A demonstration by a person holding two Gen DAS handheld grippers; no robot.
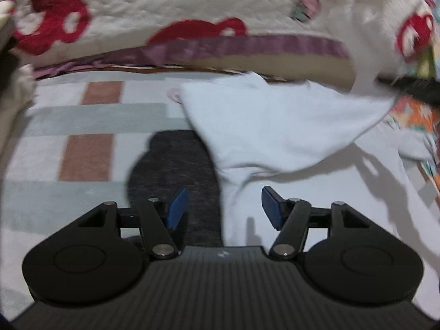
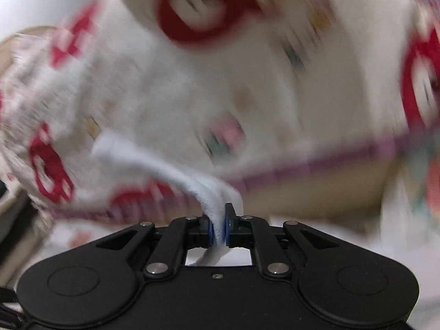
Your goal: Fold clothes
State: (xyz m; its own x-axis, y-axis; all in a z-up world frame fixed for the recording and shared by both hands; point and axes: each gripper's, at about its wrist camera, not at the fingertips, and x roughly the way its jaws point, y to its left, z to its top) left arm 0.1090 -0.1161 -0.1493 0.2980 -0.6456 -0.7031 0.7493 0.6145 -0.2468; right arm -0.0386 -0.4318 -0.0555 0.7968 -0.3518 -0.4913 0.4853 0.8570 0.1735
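Up close, the right gripper (image 2: 218,224) pinches a bunched edge of the white garment (image 1: 280,126). The left gripper (image 1: 224,206) gapes empty above that garment, which drapes over a dark cloth (image 1: 170,170) on the striped mat (image 1: 68,137), beside a red-patterned quilt (image 1: 137,8).

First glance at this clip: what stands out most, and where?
The right gripper sits low in the centre of its own view, fingers pinched on a fold of white garment. In the left wrist view that garment is lifted and drawn out toward the right above the striped mat. Behind it hangs a cream quilt with red shapes, and the left gripper stands open over a dark grey cloth.
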